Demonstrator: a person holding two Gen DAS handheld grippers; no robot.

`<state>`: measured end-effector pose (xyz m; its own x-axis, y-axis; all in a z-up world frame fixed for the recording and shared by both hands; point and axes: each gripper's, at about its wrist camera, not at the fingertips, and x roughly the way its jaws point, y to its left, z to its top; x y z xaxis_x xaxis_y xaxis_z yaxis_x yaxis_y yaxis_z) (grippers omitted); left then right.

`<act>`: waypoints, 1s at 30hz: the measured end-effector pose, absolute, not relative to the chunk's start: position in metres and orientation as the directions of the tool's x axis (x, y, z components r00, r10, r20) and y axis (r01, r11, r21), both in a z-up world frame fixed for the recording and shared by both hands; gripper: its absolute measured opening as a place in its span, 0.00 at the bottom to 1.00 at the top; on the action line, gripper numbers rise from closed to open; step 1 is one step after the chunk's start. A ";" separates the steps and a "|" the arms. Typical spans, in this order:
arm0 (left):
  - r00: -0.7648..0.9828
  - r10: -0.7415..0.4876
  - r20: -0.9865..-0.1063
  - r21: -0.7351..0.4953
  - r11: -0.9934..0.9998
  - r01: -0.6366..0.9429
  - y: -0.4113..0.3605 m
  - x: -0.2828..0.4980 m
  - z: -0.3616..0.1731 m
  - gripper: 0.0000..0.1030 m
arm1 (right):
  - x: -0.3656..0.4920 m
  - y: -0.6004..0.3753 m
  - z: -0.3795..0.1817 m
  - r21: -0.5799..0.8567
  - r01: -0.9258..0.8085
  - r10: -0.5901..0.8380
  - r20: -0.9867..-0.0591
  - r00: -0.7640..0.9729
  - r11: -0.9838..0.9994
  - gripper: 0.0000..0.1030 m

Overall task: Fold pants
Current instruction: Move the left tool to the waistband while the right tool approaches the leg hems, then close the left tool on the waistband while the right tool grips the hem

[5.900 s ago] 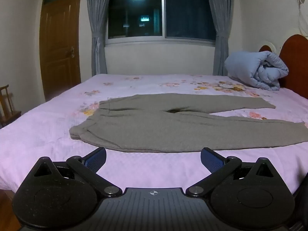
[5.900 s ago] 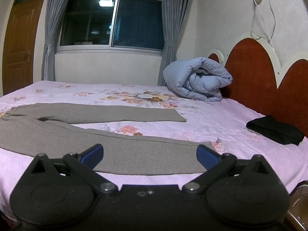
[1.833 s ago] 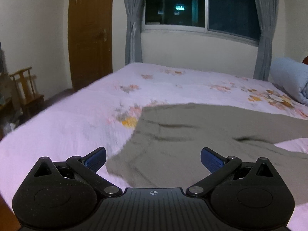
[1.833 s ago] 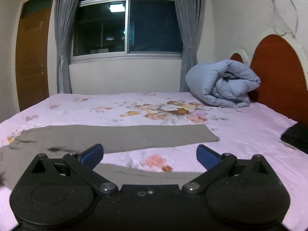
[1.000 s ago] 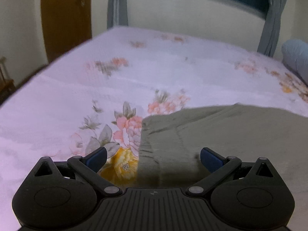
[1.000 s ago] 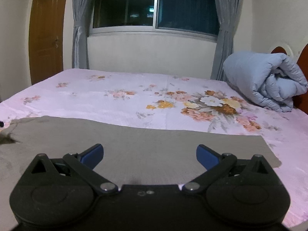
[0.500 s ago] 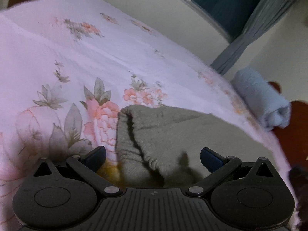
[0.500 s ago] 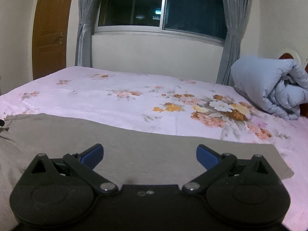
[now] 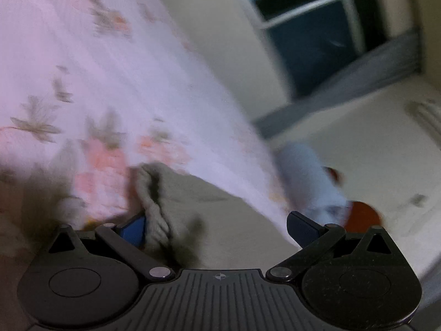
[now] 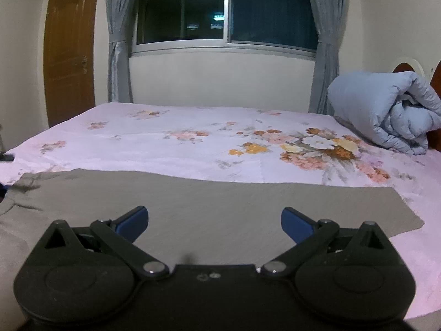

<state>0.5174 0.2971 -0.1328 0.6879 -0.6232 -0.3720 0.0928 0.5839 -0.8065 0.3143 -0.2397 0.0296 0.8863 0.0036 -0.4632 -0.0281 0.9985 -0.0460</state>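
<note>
The left claw (image 9: pixel 217 227) stands wide open, its two blue-tipped fingers far apart. The left finger (image 9: pixel 133 230) sits right against the bunched waistband edge of the pants (image 9: pixel 220 215), where the ribbed band rises in a fold; the right finger is over the flat grey cloth further in. Nothing is gripped between them. This view is tilted and blurred, so whether the finger actually touches the band cannot be told.

The right claw (image 10: pixel 215 222) is also spread wide and holds nothing. It hangs low over one leg of the pants (image 10: pixel 193 201), with the cloth filling the gap between its fingers; the leg lies flat and smooth, and its cuff end lies just right of the claw.

The pants lie spread on the bed (image 10: pixel 193 149), on a pink sheet printed with flowers, near the front edge of the bed. On the bed's far right corner, well apart from the pants, sits a rolled pale blue quilt (image 10: pixel 386 113), against a red-brown headboard (image 10: pixel 402 67). Beyond the bed is a dark window (image 10: pixel 226 11) with grey curtains (image 10: pixel 118 35), and left of it a brown wooden door (image 10: pixel 69 52).
</note>
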 end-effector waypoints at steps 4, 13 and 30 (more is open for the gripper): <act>0.675 -0.516 -0.527 -0.672 0.739 0.040 0.276 0.532 -0.126 0.79 | 0.315 -0.230 0.025 -0.050 -0.052 0.022 -0.481 0.877 0.997 0.94; 0.702 -0.403 -0.588 -0.518 0.853 0.056 0.253 0.525 -0.097 0.14 | 0.320 -0.245 0.024 0.031 -0.077 0.082 -0.498 0.863 0.997 0.94; 0.814 -0.471 -0.341 -0.595 0.778 0.202 0.275 0.455 -0.051 0.13 | 0.482 -0.260 0.012 -0.114 -0.455 0.275 -0.661 0.698 0.883 0.70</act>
<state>0.4549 0.2754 -0.0515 0.8136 -0.4712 -0.3406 0.2017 0.7781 -0.5948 0.4821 -0.2596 0.0118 0.6982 0.2747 -0.6611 -0.4552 0.8831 -0.1139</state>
